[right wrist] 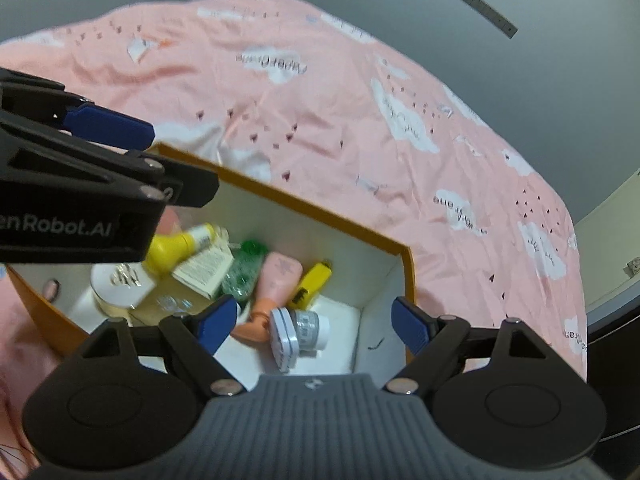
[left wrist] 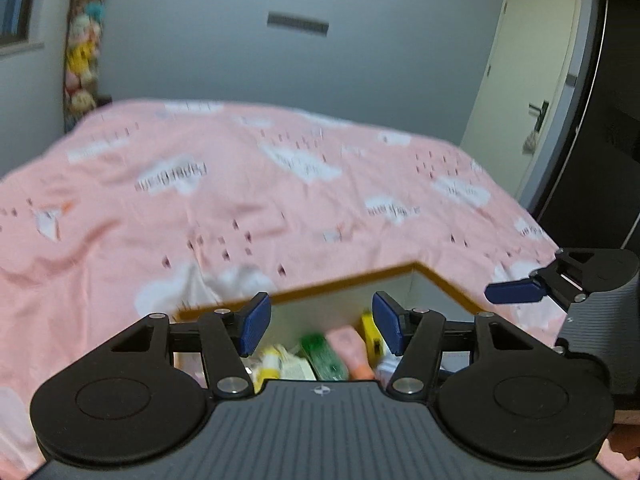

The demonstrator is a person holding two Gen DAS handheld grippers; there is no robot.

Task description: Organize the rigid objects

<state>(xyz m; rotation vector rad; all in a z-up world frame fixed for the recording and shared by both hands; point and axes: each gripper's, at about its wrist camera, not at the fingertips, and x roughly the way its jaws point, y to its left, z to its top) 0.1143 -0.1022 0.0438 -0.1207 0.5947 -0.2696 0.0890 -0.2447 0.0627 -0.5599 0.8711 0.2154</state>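
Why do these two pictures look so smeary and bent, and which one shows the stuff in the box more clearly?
Left wrist view: motion-blurred, bedspread print and box contents smeared, door edges bowed by the fisheye lens. Right wrist view: sharper on the box; the green bottle and small jar are recognisable, corners dark.

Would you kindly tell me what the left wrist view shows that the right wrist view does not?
Only the left wrist view shows the white door with its handle. Only the right wrist view shows the grey-lidded jar and round white tub on the box floor. Both show the orange-rimmed box, green bottle, pink tube, pink bedspread, and both grippers, left and right, open and empty.
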